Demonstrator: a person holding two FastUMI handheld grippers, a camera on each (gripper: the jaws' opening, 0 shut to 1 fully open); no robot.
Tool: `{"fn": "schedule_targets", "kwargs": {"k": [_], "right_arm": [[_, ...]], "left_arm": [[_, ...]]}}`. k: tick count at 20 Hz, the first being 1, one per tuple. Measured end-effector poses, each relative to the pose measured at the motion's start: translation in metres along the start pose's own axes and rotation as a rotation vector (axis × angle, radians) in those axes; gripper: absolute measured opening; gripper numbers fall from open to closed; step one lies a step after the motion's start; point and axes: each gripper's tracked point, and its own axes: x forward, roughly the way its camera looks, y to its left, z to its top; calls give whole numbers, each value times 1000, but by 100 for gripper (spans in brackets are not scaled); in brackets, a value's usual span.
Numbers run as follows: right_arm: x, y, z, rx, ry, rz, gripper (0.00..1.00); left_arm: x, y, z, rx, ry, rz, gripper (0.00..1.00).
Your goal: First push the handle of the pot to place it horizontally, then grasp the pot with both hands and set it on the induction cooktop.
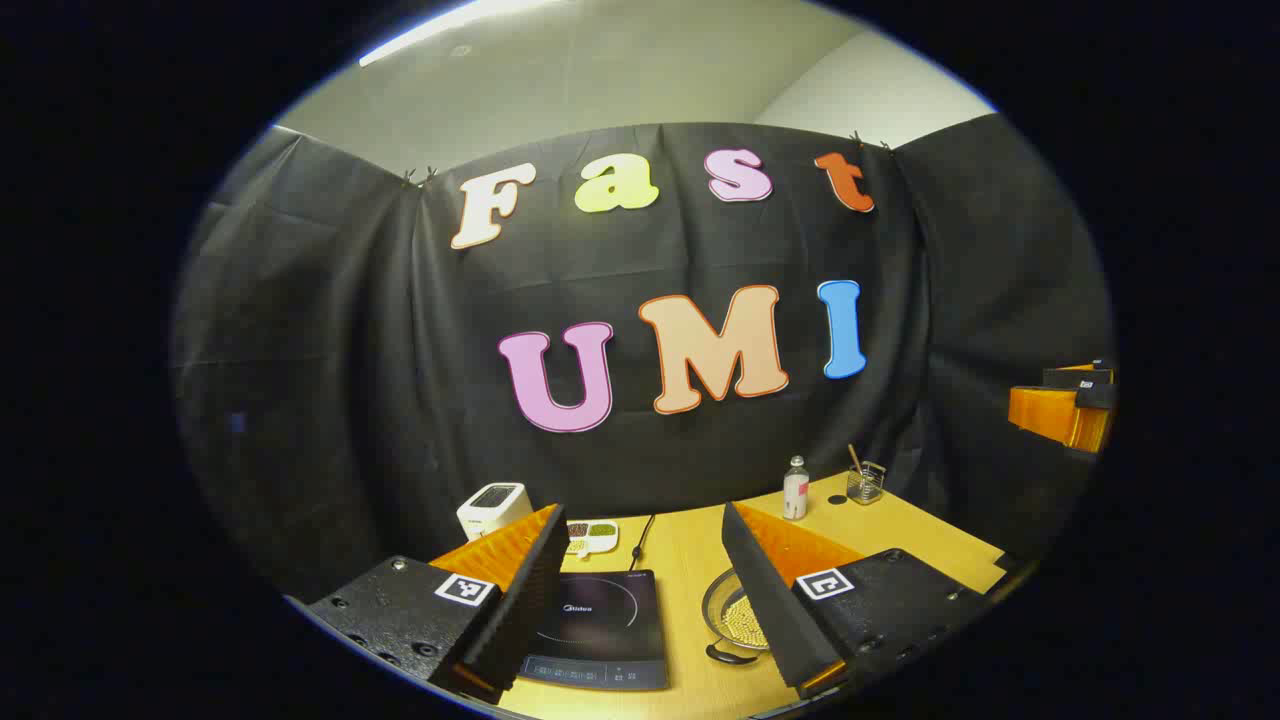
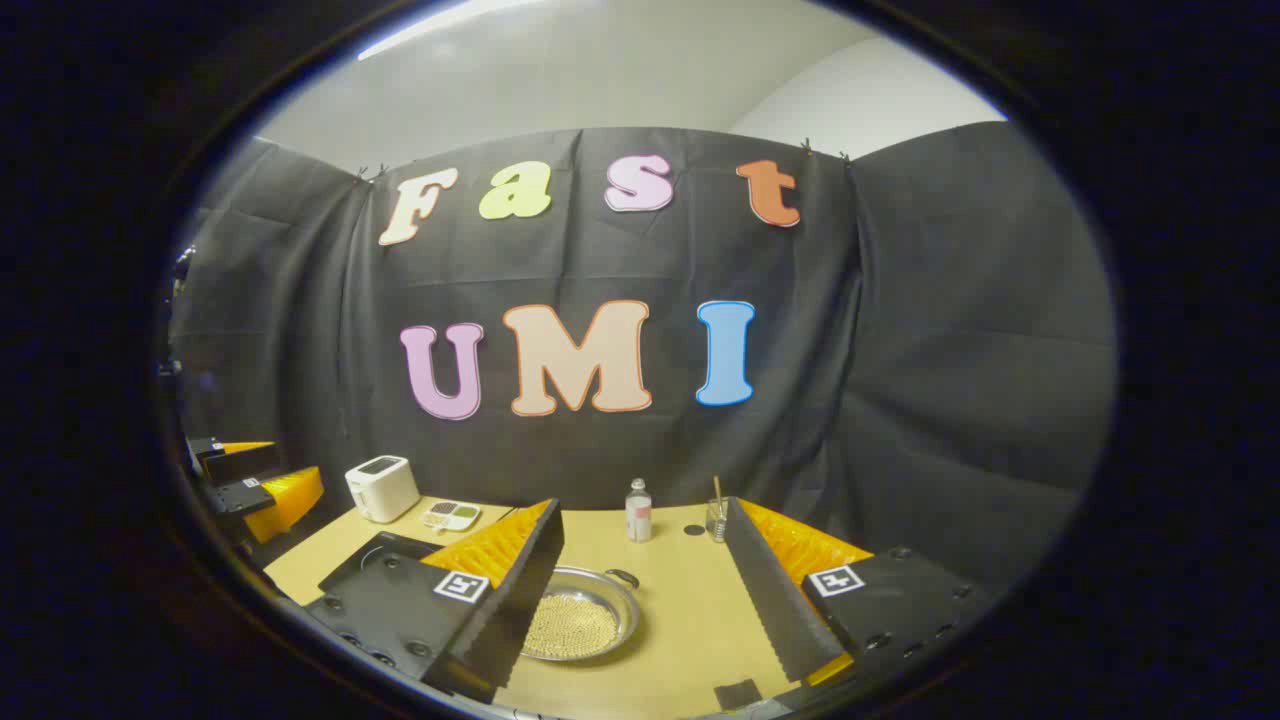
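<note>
Overhead, we hold both grippers (image 1: 640, 590) (image 2: 645, 590) spread apart; pot (image 2: 578, 625) at 6 o'clock, cooktop (image 1: 598, 625) left view.

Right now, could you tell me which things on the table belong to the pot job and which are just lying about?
For the job:
pot
induction cooktop
left gripper
right gripper

Lying about:
toaster
bottle
glass jar
small dish

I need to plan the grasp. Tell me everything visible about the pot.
The pot is a shallow, round, shiny metal pan holding small pale beads or grains. A dark handle sticks out at its rim. It sits flat on the wooden table, right of the induction cooktop. Nothing grips it; both grippers hover open above.
</note>
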Motion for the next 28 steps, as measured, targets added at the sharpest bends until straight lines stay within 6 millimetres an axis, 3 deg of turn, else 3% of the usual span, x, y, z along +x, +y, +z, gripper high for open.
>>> {"fn": "schedule_targets", "kwargs": {"k": [1, 11, 12, 13, 14, 16, 17, 18, 21, 28], "right_arm": [[1, 0, -2, 5, 3, 2, 99], [13, -5, -6, 0, 15, 16, 99], [13, -4, -7, 2, 22, 21, 93], [16, -4, -10, 2, 28, 24, 99], [16, -5, -11, -1, 32, 23, 99], [19, -5, -13, -9, 39, 23, 99], [20, -3, -15, -12, 43, 27, 93], [21, -2, -17, -14, 47, 30, 99], [24, 1, -22, -13, 64, 37, 99], [31, 9, -23, 3, 67, 32, 99]], "left_arm": [[0, 5, 0, 8, 0, 16, 97], [6, 11, -18, -34, 62, 26, 94], [6, 7, -20, -53, 71, 14, 94], [6, 5, -22, -69, 80, 7, 94], [6, 5, -24, -71, 87, 7, 98], [8, 8, -26, -50, 87, 11, 94], [10, 7, -27, -47, 91, 11, 94], [10, 7, -29, -55, 94, 8, 94], [9, 5, -31, -108, 105, -5, 94], [9, 25, -35, -101, 110, 26, 94]]}}
